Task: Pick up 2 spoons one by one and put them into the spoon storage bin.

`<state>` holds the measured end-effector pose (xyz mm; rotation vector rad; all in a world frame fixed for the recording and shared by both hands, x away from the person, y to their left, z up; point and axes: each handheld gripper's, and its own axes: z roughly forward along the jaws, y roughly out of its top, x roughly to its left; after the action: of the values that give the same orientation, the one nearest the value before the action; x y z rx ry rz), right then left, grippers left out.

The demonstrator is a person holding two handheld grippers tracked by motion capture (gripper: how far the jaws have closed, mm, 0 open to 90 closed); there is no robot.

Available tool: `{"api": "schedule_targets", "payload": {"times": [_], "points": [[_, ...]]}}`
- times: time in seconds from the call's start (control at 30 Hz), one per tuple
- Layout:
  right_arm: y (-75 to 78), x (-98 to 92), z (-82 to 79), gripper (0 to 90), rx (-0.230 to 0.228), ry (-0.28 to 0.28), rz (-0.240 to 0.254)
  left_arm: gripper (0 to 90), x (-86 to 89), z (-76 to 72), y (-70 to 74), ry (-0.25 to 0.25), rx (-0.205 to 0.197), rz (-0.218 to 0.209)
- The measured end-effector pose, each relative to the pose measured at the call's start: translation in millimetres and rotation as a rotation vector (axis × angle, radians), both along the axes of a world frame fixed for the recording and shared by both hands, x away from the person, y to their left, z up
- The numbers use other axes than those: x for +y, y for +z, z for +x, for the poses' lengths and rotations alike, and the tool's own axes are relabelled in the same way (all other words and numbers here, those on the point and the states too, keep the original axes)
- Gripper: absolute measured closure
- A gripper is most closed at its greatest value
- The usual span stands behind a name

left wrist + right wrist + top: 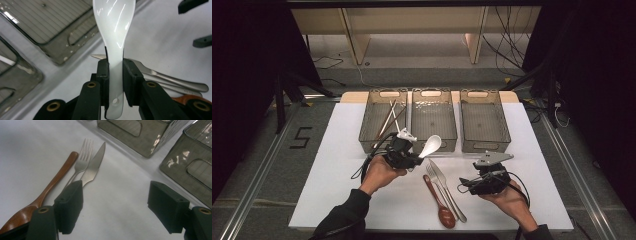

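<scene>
Nearest the front edge of the white table (337,200): wooden spoon (439,200), bowl toward that edge, lying beside steel fork (434,181) and steel knife (448,192), the three close together and roughly parallel.

Left gripper (412,161), clenched on the handle of the white ceramic spoon (430,146); pads pressed flat on either side of the narrow stem, bowl projecting forward beyond the tips and raised clear of the table. Grip placed low on the handle, probably to leave the bowl free for lowering into a bin. Spoon held just before the near wall of the middle bin (434,145).

Right gripper (484,181), released and empty, jaws standing wide above bare table toward the right front corner, apparently held back while the other hand works.

Along the rear edge: three grey mesh bins in a row. Left bin (372,125) holding chopsticks (388,120); middle bin and right bin (484,120) apparently bare.

Obstacles: near wall of the middle bin to be cleared by the spoon; fork and knife tips just beside the left gripper; trailing cable near the left wrist.
</scene>
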<state>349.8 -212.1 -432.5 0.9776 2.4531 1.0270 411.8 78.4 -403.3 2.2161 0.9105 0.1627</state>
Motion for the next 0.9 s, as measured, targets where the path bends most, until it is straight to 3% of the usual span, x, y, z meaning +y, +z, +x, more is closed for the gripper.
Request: {"api": "schedule_targets", "payload": {"times": [0.23, 0.43, 0.9], "points": [[0.0, 1.0, 0.0, 29.4, 0.002, 0.005, -0.001, 76.1, -0.2, 25.7, 8.8, 0.045, 0.000, -0.030], [-0.1, 1.3, 0.1, 29.4, 0.003, 0.004, 0.003, 76.1, -0.7, 44.7, 11.6, 0.074, 0.007, -0.031], [-0.6, 1.4, 0.8, 29.4, 0.003, 0.008, 0.001, 76.0, -8.0, 76.0, 18.3, 0.141, -0.007, -0.049]]}}
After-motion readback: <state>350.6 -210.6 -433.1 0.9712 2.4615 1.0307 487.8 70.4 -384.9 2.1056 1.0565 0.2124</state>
